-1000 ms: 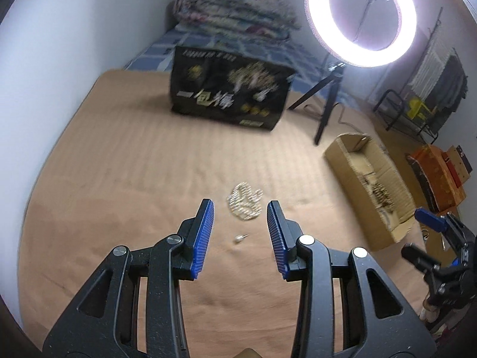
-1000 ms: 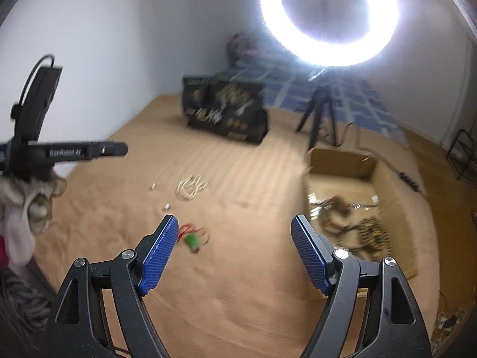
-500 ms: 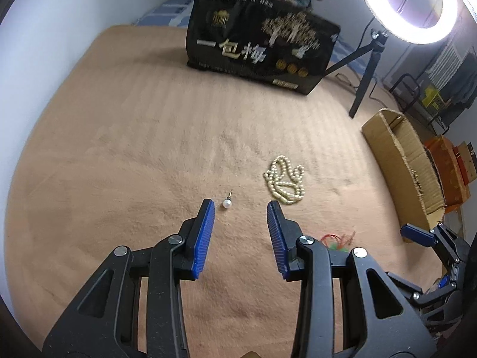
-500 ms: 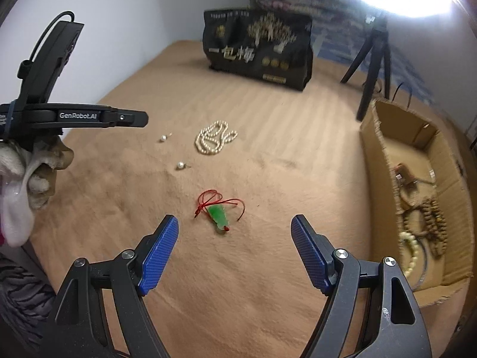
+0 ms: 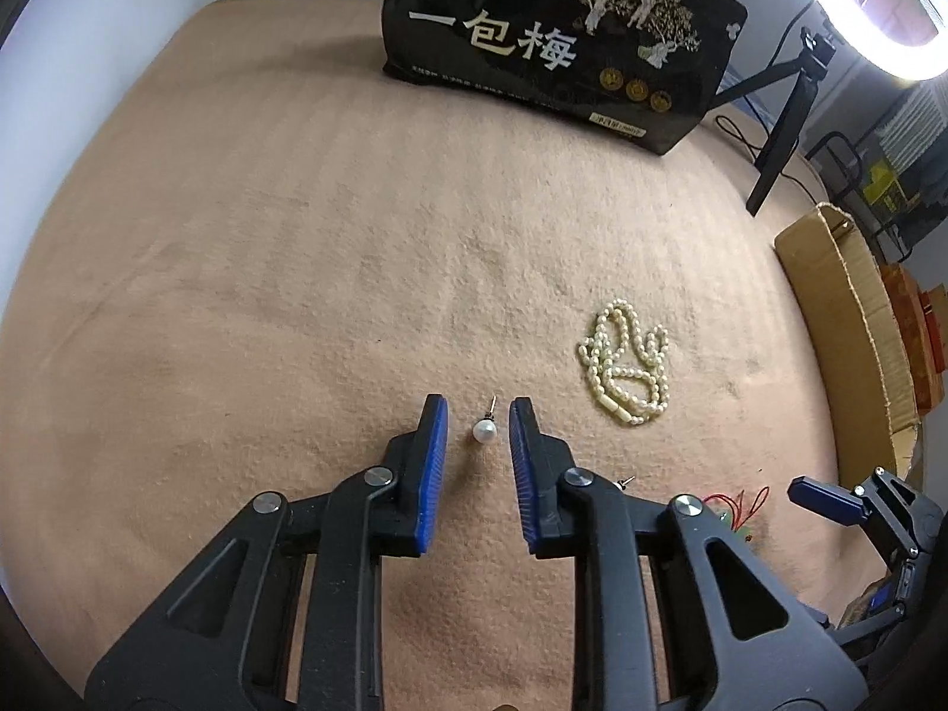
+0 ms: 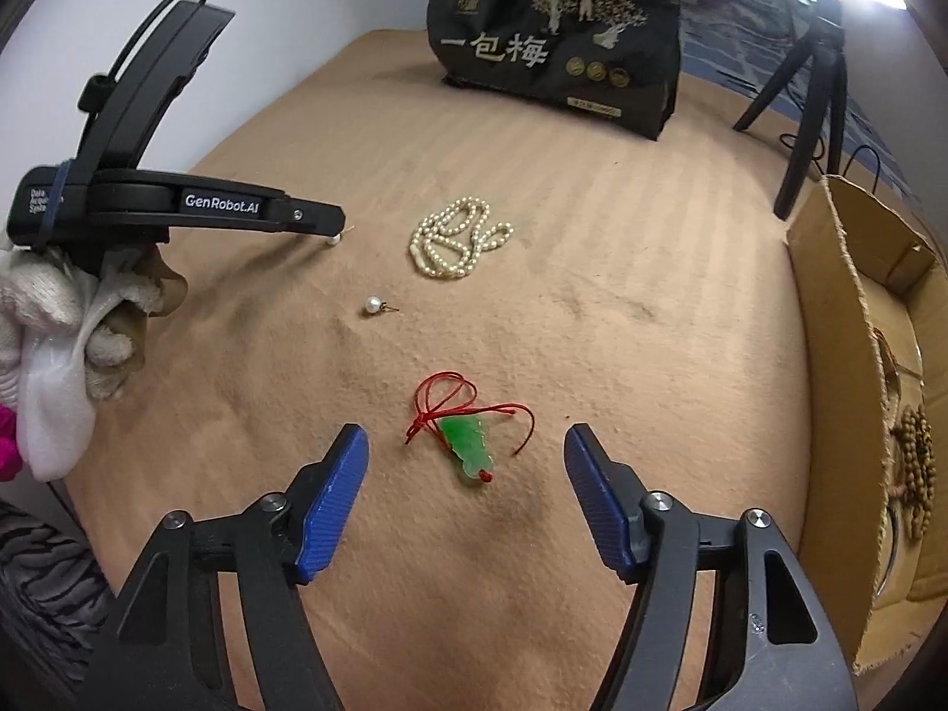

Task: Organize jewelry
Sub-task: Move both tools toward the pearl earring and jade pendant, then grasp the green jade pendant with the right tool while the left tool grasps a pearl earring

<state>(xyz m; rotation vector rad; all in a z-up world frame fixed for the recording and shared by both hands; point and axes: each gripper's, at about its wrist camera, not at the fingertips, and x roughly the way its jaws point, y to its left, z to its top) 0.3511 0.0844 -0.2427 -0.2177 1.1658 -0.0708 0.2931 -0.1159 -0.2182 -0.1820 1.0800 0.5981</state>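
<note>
On the tan blanket, the left gripper stands low with its blue pads parted narrowly on either side of a pearl stud earring, neither pad touching it. A pearl necklace lies bunched just to its right. A second pearl stud lies apart, nearer the right gripper, which is spread wide over a green jade pendant on red cord, gripping nothing. A cardboard box at the right edge contains beaded bracelets.
</note>
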